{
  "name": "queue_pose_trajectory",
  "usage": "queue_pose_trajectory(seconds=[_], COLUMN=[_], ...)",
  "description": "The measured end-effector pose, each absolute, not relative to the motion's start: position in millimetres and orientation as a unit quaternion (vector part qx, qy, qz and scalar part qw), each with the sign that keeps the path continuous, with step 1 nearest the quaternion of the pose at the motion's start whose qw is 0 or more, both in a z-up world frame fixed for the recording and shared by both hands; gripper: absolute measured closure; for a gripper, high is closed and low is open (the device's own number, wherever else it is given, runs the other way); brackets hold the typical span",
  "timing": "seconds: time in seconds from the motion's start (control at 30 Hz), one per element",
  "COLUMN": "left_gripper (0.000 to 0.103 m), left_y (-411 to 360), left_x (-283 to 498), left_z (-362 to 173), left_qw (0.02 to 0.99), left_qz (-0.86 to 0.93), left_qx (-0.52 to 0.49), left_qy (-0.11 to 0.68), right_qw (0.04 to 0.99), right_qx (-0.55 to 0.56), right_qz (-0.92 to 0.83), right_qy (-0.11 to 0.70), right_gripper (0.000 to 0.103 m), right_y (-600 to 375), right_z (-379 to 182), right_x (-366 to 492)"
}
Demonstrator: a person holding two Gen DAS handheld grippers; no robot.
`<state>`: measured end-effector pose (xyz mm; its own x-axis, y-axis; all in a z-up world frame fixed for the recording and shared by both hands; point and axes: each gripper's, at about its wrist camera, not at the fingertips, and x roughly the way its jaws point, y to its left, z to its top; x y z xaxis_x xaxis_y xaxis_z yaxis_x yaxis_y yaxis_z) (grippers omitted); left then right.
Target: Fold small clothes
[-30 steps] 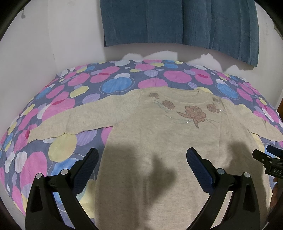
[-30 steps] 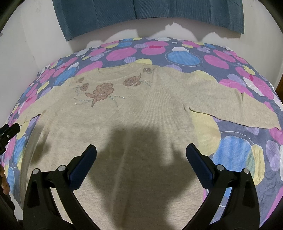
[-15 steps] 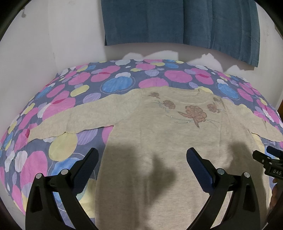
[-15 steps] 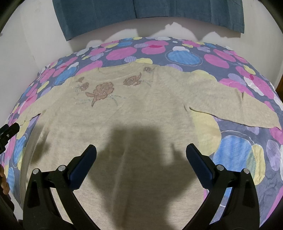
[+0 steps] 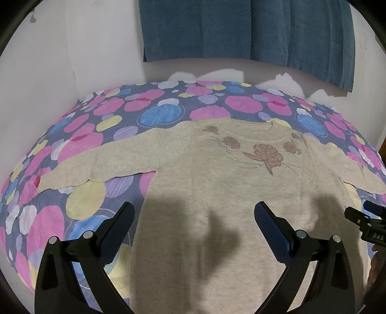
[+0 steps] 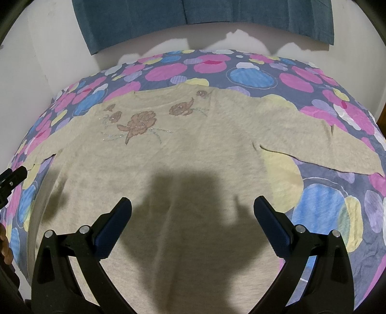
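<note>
Two black grippers with blue finger pads are what we hold over a beige knitted long-sleeved sweater [image 5: 217, 193] with brown flower embroidery, which lies flat and face up on a bedsheet [image 5: 156, 113] printed with pink, blue and yellow blobs. Our left gripper [image 5: 194, 218] is spread wide and empty, the sweater's body directly ahead between its fingers and one sleeve stretching ahead to its left. Our right gripper [image 6: 193, 213] is likewise released and empty above the lower body, the other sleeve [image 6: 337, 145] ahead to its right, and a dark blue cloth [image 6: 193, 14] hangs on the wall far ahead.
</note>
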<state>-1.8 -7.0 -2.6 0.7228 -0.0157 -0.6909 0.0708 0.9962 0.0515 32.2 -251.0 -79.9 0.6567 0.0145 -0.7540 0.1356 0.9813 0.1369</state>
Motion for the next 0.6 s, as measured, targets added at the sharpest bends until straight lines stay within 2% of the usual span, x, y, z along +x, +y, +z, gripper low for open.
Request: queue_pose_trajectory(seconds=[0.23, 0.5, 0.6], left_gripper=[0.004, 0.004, 0.004], left_y=[-8.0, 5.5, 11.4], left_x=[-2.5, 4.5, 10.7], left_z=[-3.2, -16.7, -21.1], left_qw=[0.924, 0.919, 0.918], left_qz=[-0.030, -0.021, -0.021], left_qx=[0.028, 0.022, 0.019], left_qy=[0.380, 0.393, 0.395], right_qw=[0.906, 0.902, 0.888], right_qx=[0.122, 0.233, 0.287], right_qz=[-0.044, -0.133, -0.188], right_qy=[0.403, 0.338, 0.307], right_gripper=[0.002, 0.004, 0.014], right_y=[-269.1, -381.9, -441.5], right_z=[-81.5, -68.3, -69.2], right_x=[30.5, 11.2, -8.4])
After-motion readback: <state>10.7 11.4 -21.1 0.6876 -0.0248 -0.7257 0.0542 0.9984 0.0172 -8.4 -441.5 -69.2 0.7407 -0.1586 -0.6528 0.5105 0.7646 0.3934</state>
